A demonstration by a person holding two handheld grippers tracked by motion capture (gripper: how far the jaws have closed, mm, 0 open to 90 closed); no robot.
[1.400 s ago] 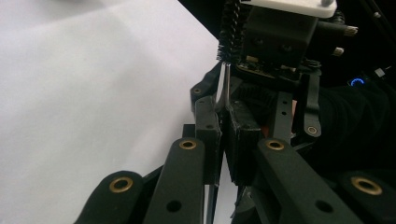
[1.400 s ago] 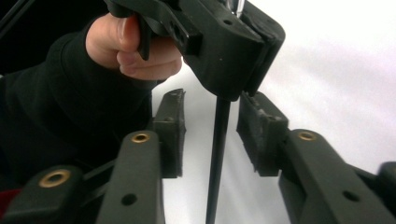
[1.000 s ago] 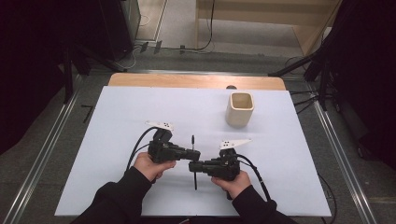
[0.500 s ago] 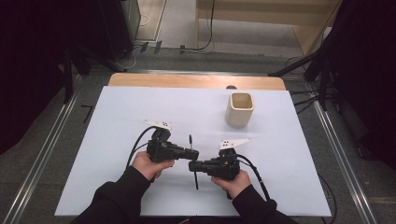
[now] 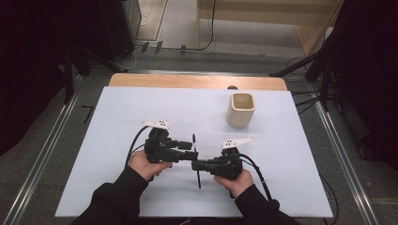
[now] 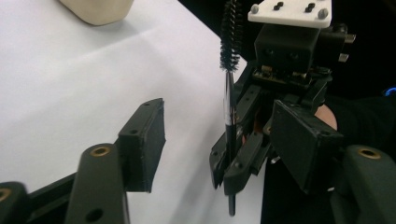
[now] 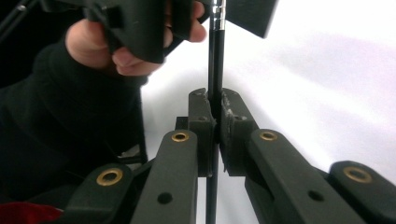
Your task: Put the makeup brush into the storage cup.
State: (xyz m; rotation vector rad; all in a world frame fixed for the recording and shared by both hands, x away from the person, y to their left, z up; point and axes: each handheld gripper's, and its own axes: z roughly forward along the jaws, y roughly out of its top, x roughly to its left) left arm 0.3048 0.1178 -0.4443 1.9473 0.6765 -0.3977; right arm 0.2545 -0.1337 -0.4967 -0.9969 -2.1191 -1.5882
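A thin black brush [image 5: 196, 159] with a bristled tip [image 6: 229, 39] is held just above the white table. My right gripper [image 5: 195, 165] is shut on its handle [image 7: 215, 100], the pads pressing from both sides. My left gripper [image 5: 189, 149] faces it from the left, and its jaws have just been opening. They now stand wide on either side of the brush handle [image 6: 229, 109] without touching it. In the left gripper view, the left gripper [image 6: 224, 140] looks straight at the right gripper [image 6: 236, 165].
A cream square cup [image 5: 241, 109] stands upright at the back right of the white table top [image 5: 117, 112]. A wooden strip [image 5: 197, 81] runs along the far edge. Both forearms come in from the near edge.
The left gripper's jaws have opened and let go of the brush handle. The right gripper keeps its grip. Neither hand has visibly shifted.
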